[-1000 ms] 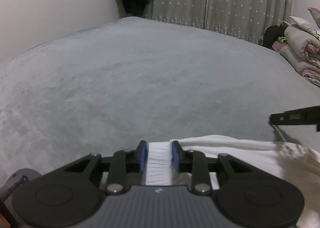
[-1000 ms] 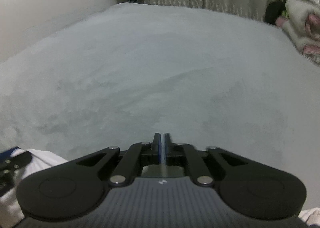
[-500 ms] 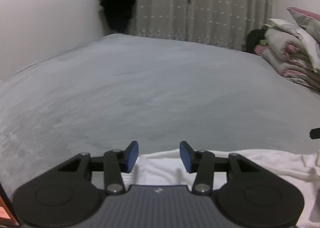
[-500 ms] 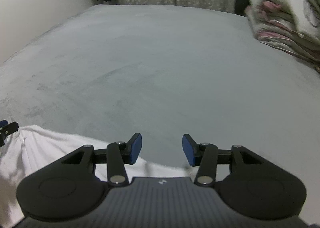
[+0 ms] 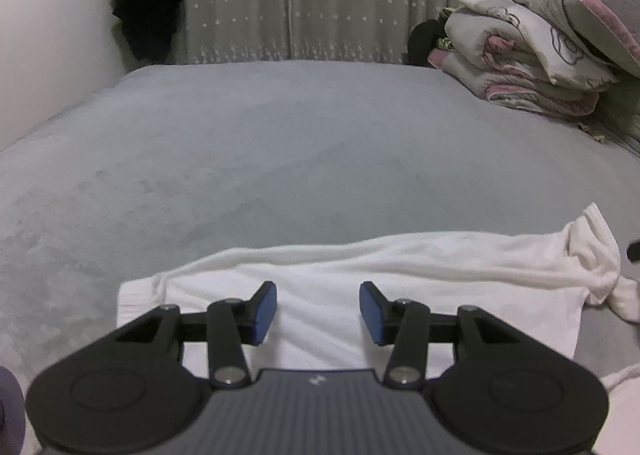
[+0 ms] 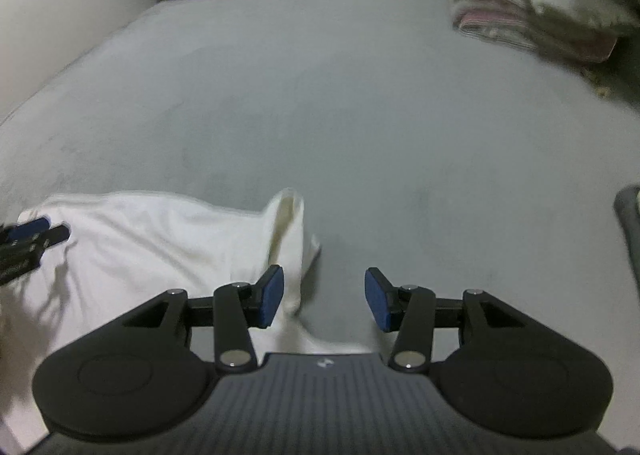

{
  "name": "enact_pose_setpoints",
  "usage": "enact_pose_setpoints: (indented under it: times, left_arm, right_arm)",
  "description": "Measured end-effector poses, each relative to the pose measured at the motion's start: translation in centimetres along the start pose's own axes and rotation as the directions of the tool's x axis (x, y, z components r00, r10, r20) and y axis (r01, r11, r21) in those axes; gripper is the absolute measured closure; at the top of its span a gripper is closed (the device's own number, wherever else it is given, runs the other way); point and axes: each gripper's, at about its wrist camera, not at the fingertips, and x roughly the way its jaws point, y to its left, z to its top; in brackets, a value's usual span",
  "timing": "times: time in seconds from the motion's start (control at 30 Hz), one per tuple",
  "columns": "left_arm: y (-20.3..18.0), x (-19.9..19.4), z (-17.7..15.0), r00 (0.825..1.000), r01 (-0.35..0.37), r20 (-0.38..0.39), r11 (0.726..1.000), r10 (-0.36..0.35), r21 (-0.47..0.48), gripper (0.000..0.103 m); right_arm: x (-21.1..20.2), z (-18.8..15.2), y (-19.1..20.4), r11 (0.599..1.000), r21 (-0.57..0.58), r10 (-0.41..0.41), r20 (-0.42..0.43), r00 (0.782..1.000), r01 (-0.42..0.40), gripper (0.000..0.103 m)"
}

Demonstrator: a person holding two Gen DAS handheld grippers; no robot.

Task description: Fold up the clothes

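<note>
on the near side of the grey bed (image 5: 280, 143) we see a white shirt (image 5: 400, 275) lying flat, one end bunched up at the right. our left gripper (image 5: 318, 307) hangs over it, jaws wide apart, holding nothing. our right gripper (image 6: 324, 297) hangs by the shirt's bunched end, jaws apart too. far right, folded blankets (image 5: 520, 51) sit in a pile.

I count one white garment (image 5: 400, 279) on one bed (image 5: 280, 143), one pile of folded bedding (image 5: 520, 55), and my two tongs.
</note>
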Motion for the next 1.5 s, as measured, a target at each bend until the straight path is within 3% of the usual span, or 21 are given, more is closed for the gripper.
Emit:
enact_pose_setpoints:
  times: [0.13, 0.23, 0.37, 0.4, 0.43, 0.47, 0.6, 0.7, 0.83, 0.93, 1.07, 1.13, 1.17, 1.2, 1.27, 1.33, 1.37, 1.5]
  left_arm:
    - [-0.4, -0.1, -0.1, 1.0, 0.001, -0.009, 1.0, -0.001, 0.003, 0.056]
    - [-0.7, -0.1, -0.2, 1.0, 0.006, -0.013, 1.0, -0.006, -0.003, 0.056]
    - [-1.0, 0.0, -0.3, 1.0, 0.006, -0.019, 1.0, -0.006, -0.007, 0.056]
    - [-1.0, 0.1, -0.4, 1.0, 0.007, -0.022, 1.0, -0.007, -0.009, 0.056]
    - [-1.0, 0.3, -0.4, 1.0, 0.007, -0.027, 1.0, -0.008, -0.01, 0.056]
    - [-1.1, 0.4, -0.5, 0.999, 0.007, -0.033, 1.0, -0.007, -0.011, 0.056]
    - [-1.3, 0.7, -0.7, 0.999, -0.001, -0.05, 1.0, 0.001, 0.002, 0.056]
    - [-1.2, 0.7, -0.6, 0.999, 0.0, -0.054, 1.0, -0.001, -0.006, 0.056]
    - [-1.1, 0.7, -0.5, 0.998, 0.005, -0.058, 1.0, -0.006, -0.024, 0.055]
    - [-1.1, 0.5, -0.5, 0.999, 0.018, -0.047, 0.999, -0.019, -0.032, 0.055]
    - [-1.3, 0.4, -0.9, 0.995, 0.092, -0.022, 0.995, -0.092, -0.03, 0.055]
    - [-1.5, 0.5, -1.3, 0.99, 0.139, -0.019, 0.99, -0.14, -0.024, 0.05]
    - [-1.7, 0.6, -1.5, 0.986, 0.163, -0.017, 0.986, -0.163, -0.021, 0.041]
    - [-1.8, 0.7, -1.7, 0.982, 0.186, -0.015, 0.982, -0.186, -0.018, 0.036]
    - [-2.0, 0.9, -2.1, 0.972, 0.233, -0.012, 0.972, -0.233, -0.012, 0.016]
    - [-2.3, 1.0, -2.6, 0.964, 0.267, -0.006, 0.964, -0.267, 0.007, 0.007]
    - [-2.6, 1.0, -2.8, 0.962, 0.274, -0.008, 0.961, -0.274, 0.022, 0.0]
    - [-3.5, 1.0, -3.0, 0.966, 0.259, -0.022, 0.963, -0.258, 0.073, 0.0]
  right_arm:
    - [0.4, 0.5, -0.5, 0.999, 0.027, -0.031, 0.029, 0.999, 0.03, 0.055]
    - [1.4, 1.8, -0.8, 0.997, 0.079, 0.018, 0.039, 0.999, -0.021, 0.055]
    - [3.9, 2.3, -0.2, 0.989, 0.12, 0.088, -0.024, 0.996, -0.085, 0.055]
    - [4.4, 2.2, 0.0, 0.987, 0.126, 0.1, -0.032, 0.995, -0.095, 0.062]
    - [4.9, 2.2, 0.2, 0.987, 0.125, 0.103, -0.039, 0.994, -0.097, 0.087]
    - [5.1, 2.3, 0.6, 0.992, 0.104, 0.082, -0.042, 0.996, -0.077, 0.097]
    - [4.2, 3.1, 1.5, 0.996, -0.026, -0.089, 0.049, 0.995, 0.09, 0.097]
    - [2.6, 4.3, 2.5, 0.965, -0.137, -0.198, 0.176, 0.964, 0.223, 0.097]
    - [1.1, 4.3, 4.0, 0.924, -0.229, -0.235, 0.29, 0.927, 0.306, 0.097]
    - [1.5, 3.1, 4.2, 0.911, -0.27, -0.236, 0.28, 0.93, 0.312, 0.097]
    - [3.4, 0.8, 3.6, 0.905, -0.279, -0.262, 0.227, 0.938, 0.32, 0.097]
    - [3.9, 0.1, 3.1, 0.912, -0.259, -0.27, 0.199, 0.942, 0.317, 0.096]
    - [4.0, -0.2, 3.0, 0.916, -0.249, -0.272, 0.191, 0.943, 0.315, 0.096]
    - [4.1, -0.4, 2.9, 0.92, -0.237, -0.273, 0.185, 0.944, 0.313, 0.091]
    - [3.7, -0.5, 3.0, 0.929, -0.208, -0.27, 0.181, 0.946, 0.305, 0.082]
    - [3.0, -0.5, 3.0, 0.943, -0.178, -0.249, 0.182, 0.951, 0.281, 0.047]
    - [2.7, -0.6, 3.1, 0.95, -0.166, -0.235, 0.186, 0.954, 0.266, 0.043]
    - [1.6, -0.9, 3.7, 0.963, -0.152, -0.195, 0.186, 0.963, 0.224, 0.043]
